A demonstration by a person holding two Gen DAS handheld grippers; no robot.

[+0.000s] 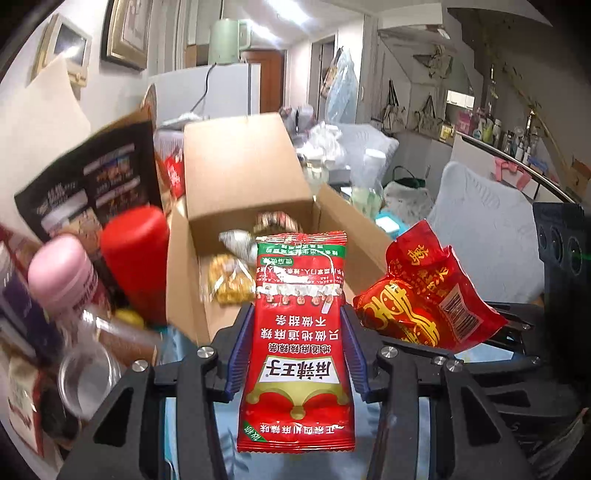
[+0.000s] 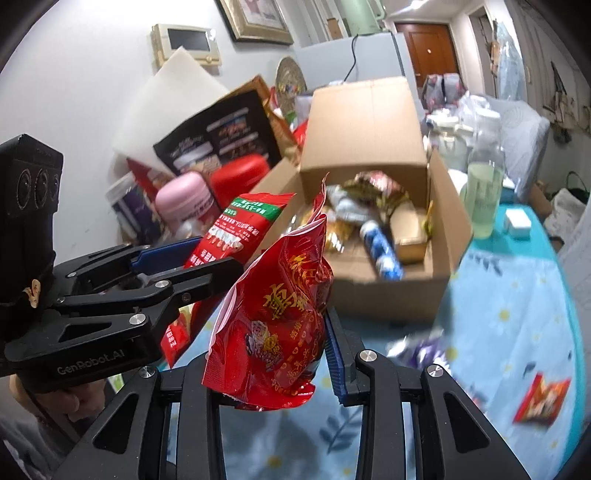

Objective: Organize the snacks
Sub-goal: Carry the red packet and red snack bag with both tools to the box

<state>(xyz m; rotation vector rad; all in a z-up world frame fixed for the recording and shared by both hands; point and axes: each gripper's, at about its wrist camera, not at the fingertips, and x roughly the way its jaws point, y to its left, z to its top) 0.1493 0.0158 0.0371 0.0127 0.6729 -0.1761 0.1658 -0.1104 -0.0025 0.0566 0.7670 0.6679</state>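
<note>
Cluttered table, open box ahead; left gripper pinching flat packet, right gripper pinching crumpled bag, both aloft, likely for dropping in.

A lived-in home, seemingly a combined living and dining room: framed pictures on the left wall, a white fridge far back, a wooden door, handbags hanging at right.
</note>
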